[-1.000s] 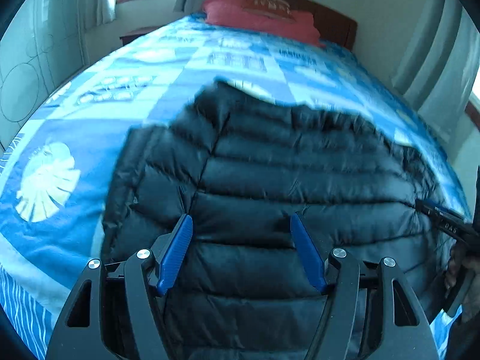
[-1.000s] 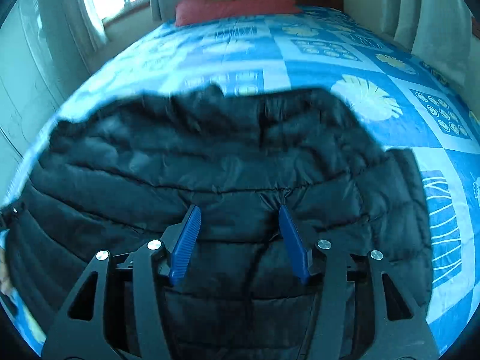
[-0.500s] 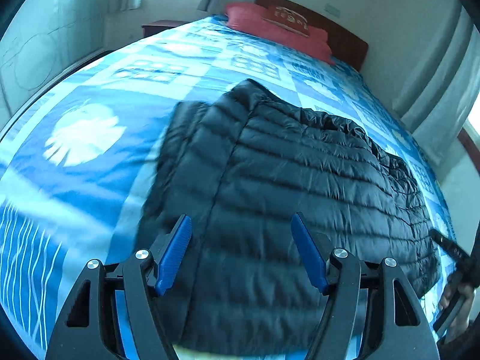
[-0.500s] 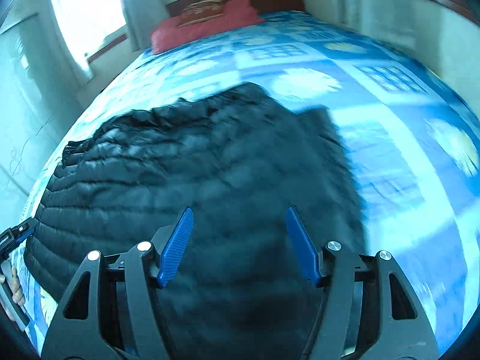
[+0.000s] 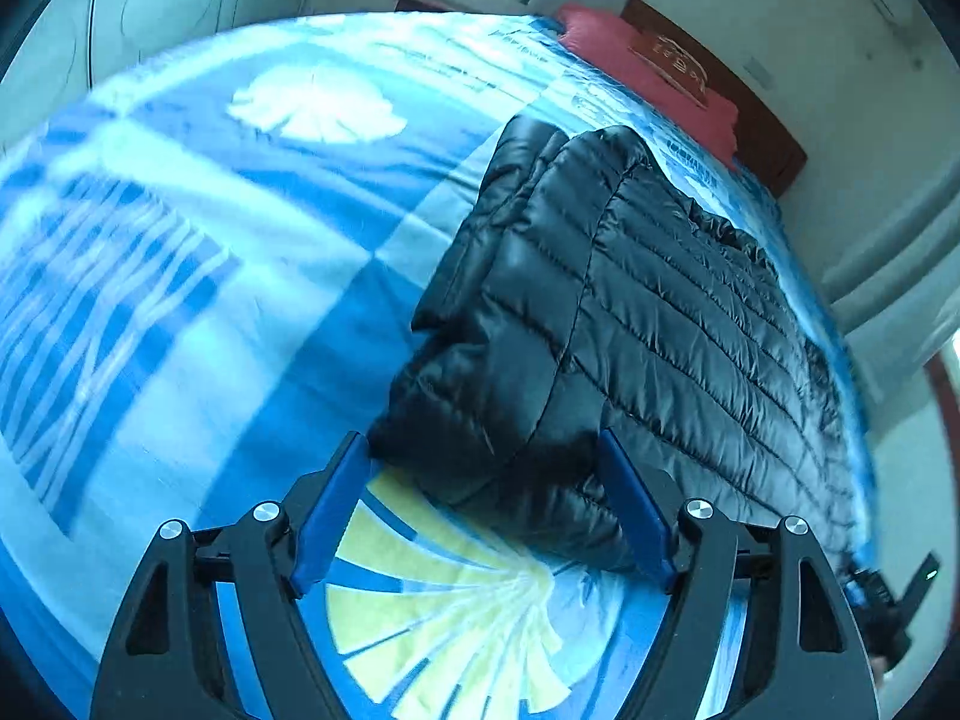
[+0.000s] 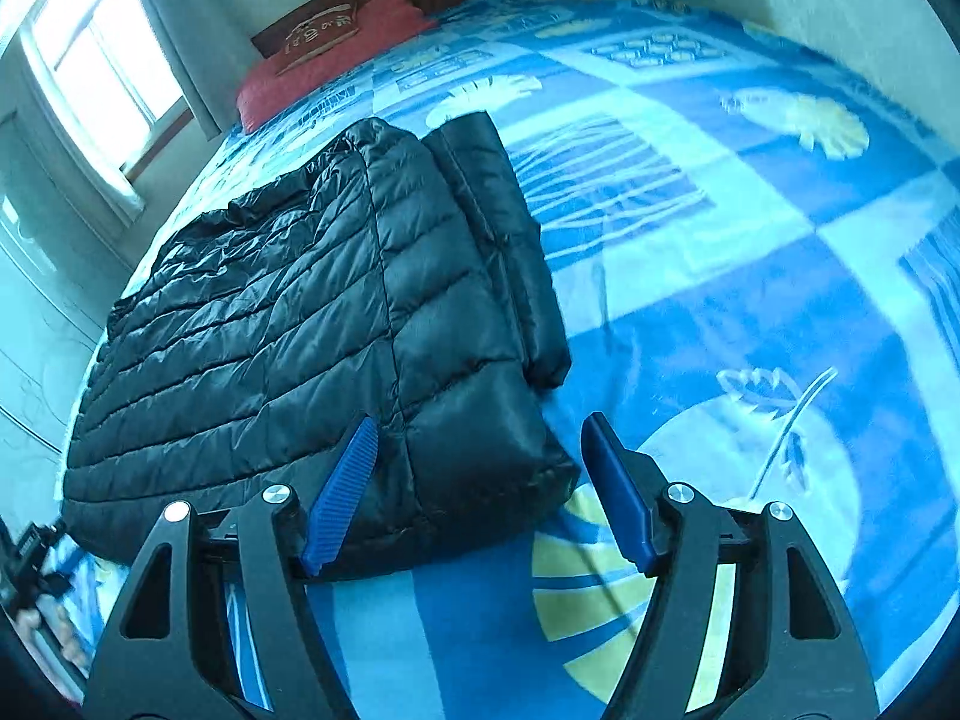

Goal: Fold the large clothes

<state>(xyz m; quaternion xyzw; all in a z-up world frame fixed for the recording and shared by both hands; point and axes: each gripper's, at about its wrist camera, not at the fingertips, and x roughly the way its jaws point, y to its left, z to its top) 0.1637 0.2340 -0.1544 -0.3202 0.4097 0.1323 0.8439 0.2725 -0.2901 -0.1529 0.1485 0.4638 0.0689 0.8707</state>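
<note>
A black quilted puffer jacket (image 5: 630, 324) lies flat on the blue patterned bed (image 5: 180, 300), seen from both ends. My left gripper (image 5: 483, 450) hovers over the jacket's near left corner with its blue jaws opening, the corner lying between them untouched. In the right wrist view the jacket (image 6: 288, 312) fills the left half, a folded sleeve (image 6: 510, 240) along its right side. The jaws of my right gripper (image 6: 480, 426) are opening around the near right corner, pads apart from the fabric.
A red pillow (image 6: 336, 54) and dark wooden headboard (image 5: 720, 90) stand at the far end of the bed. A window (image 6: 102, 66) with curtains is on the wall. The other gripper (image 5: 888, 606) and a hand (image 6: 42, 624) show at the frame edges.
Both grippers slid outward from the jacket's middle to its near corners and rolled. Their jaws widened. The jacket stays flat on the bed.
</note>
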